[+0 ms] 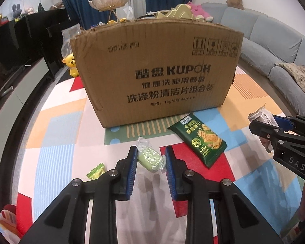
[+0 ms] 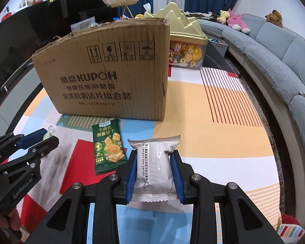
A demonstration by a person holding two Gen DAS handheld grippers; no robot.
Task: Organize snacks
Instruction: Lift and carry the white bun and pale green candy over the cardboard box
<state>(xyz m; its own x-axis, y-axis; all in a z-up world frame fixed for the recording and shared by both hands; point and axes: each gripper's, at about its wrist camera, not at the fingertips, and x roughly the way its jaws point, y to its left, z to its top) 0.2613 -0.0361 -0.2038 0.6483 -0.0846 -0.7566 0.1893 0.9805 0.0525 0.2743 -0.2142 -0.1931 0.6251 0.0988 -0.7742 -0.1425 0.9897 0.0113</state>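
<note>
A brown cardboard box (image 1: pixel 156 71) stands on the colourful mat; it also shows in the right wrist view (image 2: pixel 103 75). My left gripper (image 1: pixel 150 156) is closed on a pale green wrapped snack (image 1: pixel 151 159), its pads touching both sides. My right gripper (image 2: pixel 154 160) is shut on a white snack packet (image 2: pixel 154 166) and holds it above the mat. A dark green cracker packet (image 1: pixel 199 140) lies flat in front of the box, between the grippers, and also shows in the right wrist view (image 2: pixel 108 146). A small green candy (image 1: pixel 96 171) lies left of my left gripper.
A gold-lidded tub of sweets (image 2: pixel 185 46) stands behind the box at right. A grey sofa (image 2: pixel 274 61) curves along the right. A black TV stand (image 1: pixel 20 46) runs along the left. A yellow bear toy (image 1: pixel 71 65) sits beside the box.
</note>
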